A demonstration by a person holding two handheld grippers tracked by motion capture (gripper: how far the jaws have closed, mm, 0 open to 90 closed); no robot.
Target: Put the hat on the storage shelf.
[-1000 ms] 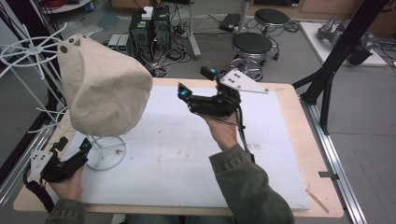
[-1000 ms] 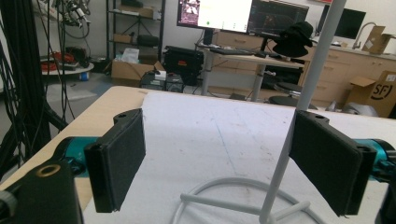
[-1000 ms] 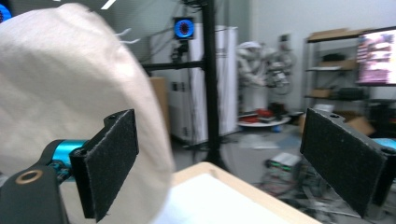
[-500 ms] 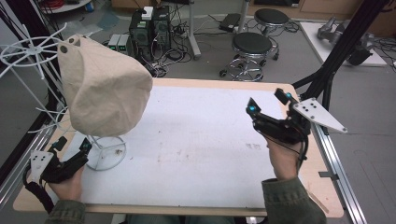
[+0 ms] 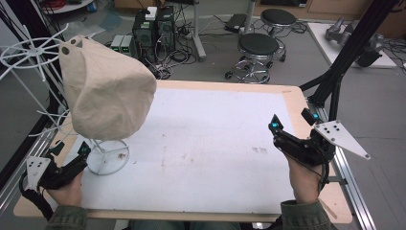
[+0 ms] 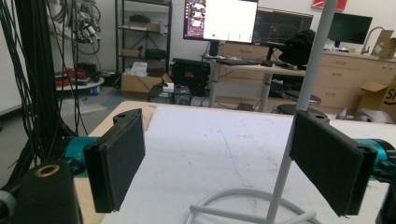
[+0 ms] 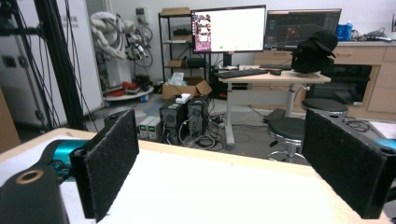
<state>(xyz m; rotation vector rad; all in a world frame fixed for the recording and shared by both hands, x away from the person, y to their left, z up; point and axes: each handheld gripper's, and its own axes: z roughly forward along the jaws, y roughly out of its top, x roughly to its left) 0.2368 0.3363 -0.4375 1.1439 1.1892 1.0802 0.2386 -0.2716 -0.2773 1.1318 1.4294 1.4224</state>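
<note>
One left gripper [image 5: 69, 152] sits wide open around the pole of the one white wire stand [image 5: 107, 158] holding one beige cloth bag [image 5: 103, 91] at near left, while one right gripper [image 5: 292, 124] hangs wide open and empty over the table [image 5: 210, 143] at near right.

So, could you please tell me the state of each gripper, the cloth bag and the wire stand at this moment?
Left gripper: open, jaws either side of the stand's pole, not touching it.
Right gripper: open, holding nothing, over the table's right edge.
Cloth bag: hanging on the stand, off the table.
Wire stand: upright, ring base flat on the table.
</note>
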